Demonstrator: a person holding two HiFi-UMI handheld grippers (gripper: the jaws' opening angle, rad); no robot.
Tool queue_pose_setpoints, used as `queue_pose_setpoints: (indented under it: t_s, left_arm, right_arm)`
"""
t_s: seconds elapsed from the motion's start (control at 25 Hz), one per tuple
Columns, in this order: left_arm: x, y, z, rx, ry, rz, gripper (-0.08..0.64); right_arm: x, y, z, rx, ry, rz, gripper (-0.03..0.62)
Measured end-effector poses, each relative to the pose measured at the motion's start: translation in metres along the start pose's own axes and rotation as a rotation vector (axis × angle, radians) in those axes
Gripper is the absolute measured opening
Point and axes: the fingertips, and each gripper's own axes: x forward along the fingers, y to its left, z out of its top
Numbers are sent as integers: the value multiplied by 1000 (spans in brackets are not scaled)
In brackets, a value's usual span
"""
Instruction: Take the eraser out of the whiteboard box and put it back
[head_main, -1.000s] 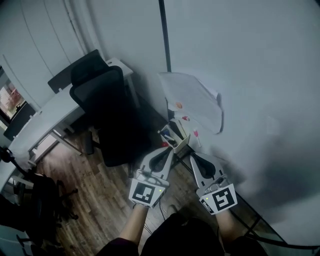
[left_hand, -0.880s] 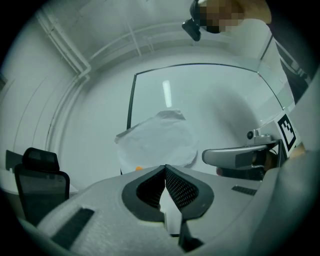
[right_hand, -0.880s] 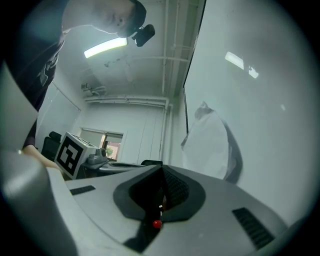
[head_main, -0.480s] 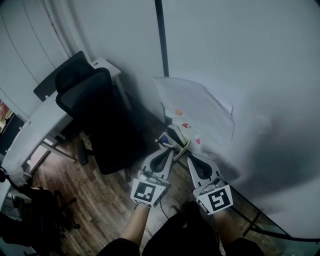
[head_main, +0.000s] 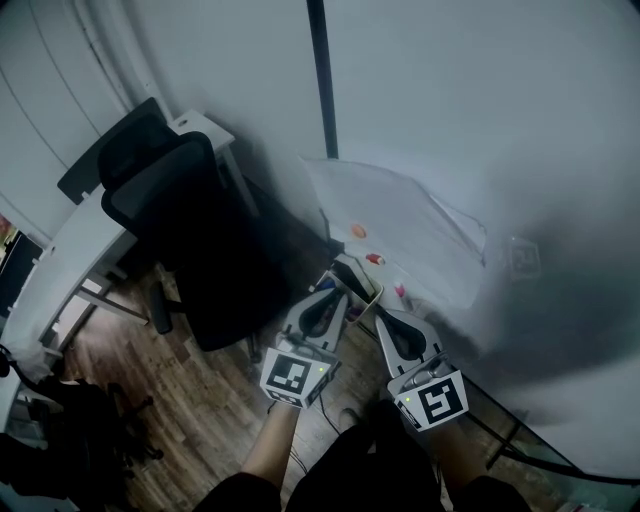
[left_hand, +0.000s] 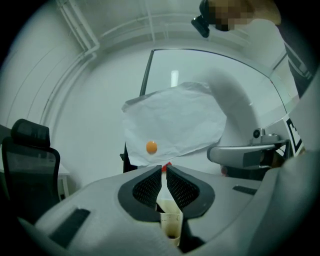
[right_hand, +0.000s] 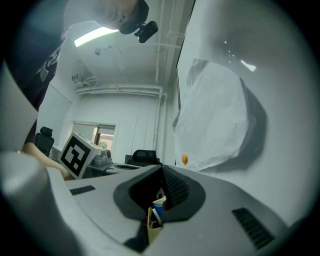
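The small cream whiteboard box (head_main: 356, 282) hangs at the board's lower edge, under a paper sheet. Something dark lies in it, and a blue-and-white item (right_hand: 158, 210) stands up in it; I cannot tell whether either is the eraser. My left gripper (head_main: 330, 298) is shut and empty, its tips just short of the box's near left side. In the left gripper view the box (left_hand: 169, 222) shows below the closed left gripper (left_hand: 164, 167). My right gripper (head_main: 386, 318) is shut and empty too, at the box's right, beside the board. The box (right_hand: 153, 220) shows below the meeting tips of the right gripper (right_hand: 162, 170).
A white paper sheet (head_main: 400, 225) is pinned to the whiteboard (head_main: 480, 120) by an orange magnet (head_main: 358, 231) and a red one (head_main: 373, 258). A black office chair (head_main: 190, 235) stands close on the left before a white desk (head_main: 80, 270). The board's dark frame post (head_main: 320, 70) rises behind the box.
Both grippers have moved forward and a little lower toward the box. The left tips now sit closer to it. Both stay shut.
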Motion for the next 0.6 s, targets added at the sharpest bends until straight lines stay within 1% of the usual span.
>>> queue_pose_setpoints:
  t_s: [0.08,0.16,0.2,0.36,0.44,0.52,0.6]
  left_arm:
    - [11,5,-10,-1,44,-15,25]
    - [23,10,-23,-13,98,-34,114]
    - [29,13,-29,-23,127,-41,139]
    - [50,28,-55,-101,233,-41,215]
    - [58,35,-65,-121,277,-32,246]
    - [65,41,-72,-118,318,-29,271]
    - [72,45,-80,-90,367,-28,288]
  right_arm:
    - [2,-2,-3,0,6,-1,3]
    - [3,-6,-6,0,15,-2,3]
    - [3,-7,-8,-1,20,-4,3]
    - [5,-14,-11,-2,32,-14,3]
    - [6,-16,-12,-3,35,-18,3]
    - [7,-18,-14,-1,45,-20,3]
    - [8,-21,-17,-1,52,-22,3]
